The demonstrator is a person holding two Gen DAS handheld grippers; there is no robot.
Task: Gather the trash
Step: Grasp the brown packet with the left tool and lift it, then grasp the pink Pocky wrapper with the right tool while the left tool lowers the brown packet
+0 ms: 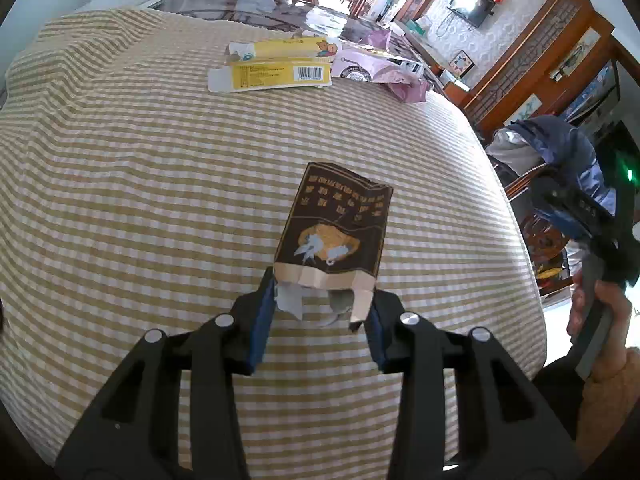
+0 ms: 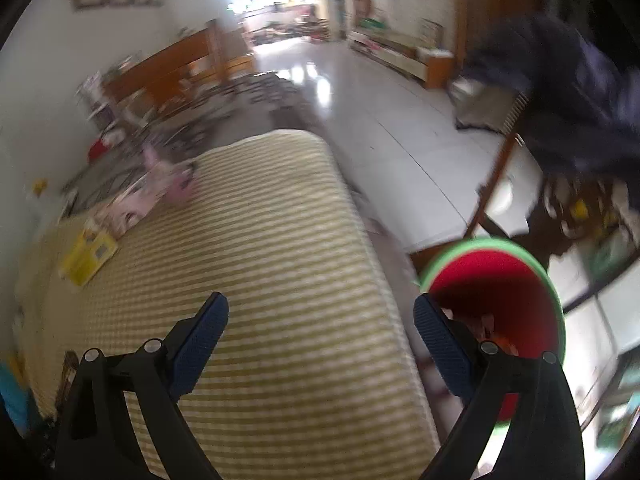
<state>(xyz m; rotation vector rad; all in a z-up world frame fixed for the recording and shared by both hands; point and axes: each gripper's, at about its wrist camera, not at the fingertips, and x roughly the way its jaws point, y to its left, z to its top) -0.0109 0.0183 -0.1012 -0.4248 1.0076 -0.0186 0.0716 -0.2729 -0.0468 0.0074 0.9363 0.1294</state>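
A dark brown carton [image 1: 336, 224] with gold print and a torn open end lies on the striped tablecloth [image 1: 160, 160]. My left gripper [image 1: 323, 286] is shut on that open end, a blue pad pressed against each side. Farther back lie a flattened yellow carton [image 1: 276, 66] and pink packaging [image 1: 376, 68]. My right gripper [image 2: 320, 300] stands open with nothing between its fingers, over the table's right edge [image 2: 376, 264]. A red bin with a green rim [image 2: 500, 280] stands on the floor just right of it. The yellow carton [image 2: 86, 256] and pink packaging [image 2: 152, 188] show blurred at the left.
A hand [image 1: 600, 312] holds the right gripper [image 1: 592, 240] off the table's right side. A chair draped with a dark jacket [image 1: 560, 140] stands beyond the edge. Glass tabletop clutter [image 1: 248, 4] lies behind the cloth. Pale floor [image 2: 400, 120] stretches away to the right.
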